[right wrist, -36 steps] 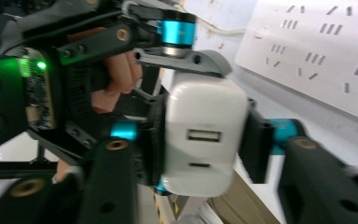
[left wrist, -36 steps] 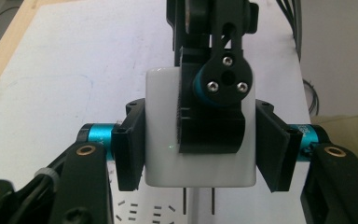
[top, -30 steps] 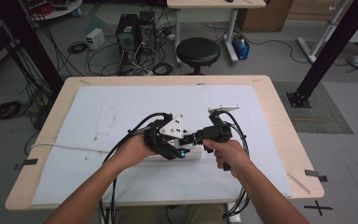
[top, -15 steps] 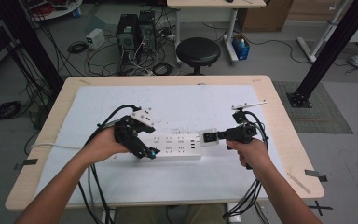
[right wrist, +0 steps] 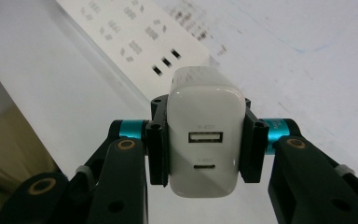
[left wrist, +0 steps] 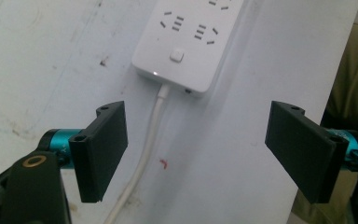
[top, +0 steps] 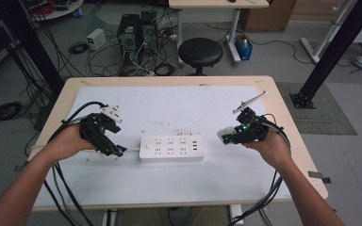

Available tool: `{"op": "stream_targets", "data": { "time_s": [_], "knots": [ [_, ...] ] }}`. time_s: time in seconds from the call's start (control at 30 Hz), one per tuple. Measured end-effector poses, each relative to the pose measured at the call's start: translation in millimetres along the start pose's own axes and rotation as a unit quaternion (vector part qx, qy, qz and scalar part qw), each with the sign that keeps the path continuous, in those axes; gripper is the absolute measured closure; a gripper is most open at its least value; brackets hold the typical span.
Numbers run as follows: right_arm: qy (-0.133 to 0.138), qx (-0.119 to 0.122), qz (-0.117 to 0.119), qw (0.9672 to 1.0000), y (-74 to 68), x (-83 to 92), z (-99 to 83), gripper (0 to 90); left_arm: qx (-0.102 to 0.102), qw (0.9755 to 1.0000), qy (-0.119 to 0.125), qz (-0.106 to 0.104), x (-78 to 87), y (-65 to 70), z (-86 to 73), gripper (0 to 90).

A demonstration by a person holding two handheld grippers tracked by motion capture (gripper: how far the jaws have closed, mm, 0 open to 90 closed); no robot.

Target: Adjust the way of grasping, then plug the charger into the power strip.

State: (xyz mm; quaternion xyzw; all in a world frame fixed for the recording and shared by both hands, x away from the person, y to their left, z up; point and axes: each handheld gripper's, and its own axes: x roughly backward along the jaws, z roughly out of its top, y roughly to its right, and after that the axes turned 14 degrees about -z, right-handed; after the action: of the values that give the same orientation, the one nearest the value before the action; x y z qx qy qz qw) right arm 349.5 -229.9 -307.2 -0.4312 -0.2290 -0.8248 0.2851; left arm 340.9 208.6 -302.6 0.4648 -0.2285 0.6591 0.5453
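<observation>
Right gripper (right wrist: pixel 204 149) clamps the charger (right wrist: pixel 204 140); the strip (top: pixel 171 148) lies ahead toward the left gripper (left wrist: pixel 196 154), which gapes empty.

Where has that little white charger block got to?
In the high view the charger sits clamped in the right gripper, above the table right of the power strip.

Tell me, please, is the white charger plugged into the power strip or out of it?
Out: the right gripper clamps the charger above the table, apart from the power strip.
</observation>
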Motion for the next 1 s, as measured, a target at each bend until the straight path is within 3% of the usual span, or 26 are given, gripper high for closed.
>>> {"op": "stream_targets", "data": {
  "time_s": [0.17, 0.2, 0.23, 0.33, 0.37, 0.4, 0.57, 0.87, 1.0],
  "knots": [
    [-0.023, 0.027, -0.009, 0.9993, 3.1, 7.4, 0.6, 61.8, 0.004, 0.9997, -0.021, 0.013, 4.2, 2.1, -7.5, 21.0],
    [-0.028, 0.029, -0.009, 0.9992, 4.8, 9.8, 0.8, 61.8, 0.013, 0.9994, -0.026, 0.018, 6.2, 2.2, -9.7, 21.0],
    [-0.033, 0.034, -0.008, 0.9989, 7.6, 13.2, 1.0, 61.8, 0.022, 0.9993, -0.018, 0.023, 5.8, 2.7, -11.0, 21.0],
    [-0.041, 0.058, -0.009, 0.9974, 10.5, 17.7, 0.9, 61.8, 0.016, 0.9992, -0.019, 0.032, 7.9, 1.4, -13.7, 21.0],
    [-0.055, 0.078, -0.017, 0.9953, 10.3, 19.0, 0.8, 61.8, 0.018, 0.9991, -0.018, 0.033, 7.4, 1.8, -14.4, 21.0],
    [-0.055, 0.078, -0.017, 0.9953, 10.3, 19.0, 0.8, 61.8, 0.017, 0.999, -0.019, 0.035, 6.8, 2.2, -15.0, 21.0],
    [-0.087, 0.12, -0.04, 0.9882, 5.3, 15.7, -1.6, 61.8, 0.016, 0.9989, -0.017, 0.041, 3.8, 6.5, -17.1, 21.0],
    [-0.06, 0.132, -0.025, 0.9891, -1.2, 9.9, 7.6, 61.8, 0.015, 0.9986, -0.015, 0.049, 3.8, 11.9, -17.4, 21.0],
    [-0.05, 0.134, -0.019, 0.9895, -6.1, 6.1, 19.2, 61.8, 0.027, 0.9976, -0.007, 0.064, 5.1, 9.2, -17.5, 21.0]
  ]
}}
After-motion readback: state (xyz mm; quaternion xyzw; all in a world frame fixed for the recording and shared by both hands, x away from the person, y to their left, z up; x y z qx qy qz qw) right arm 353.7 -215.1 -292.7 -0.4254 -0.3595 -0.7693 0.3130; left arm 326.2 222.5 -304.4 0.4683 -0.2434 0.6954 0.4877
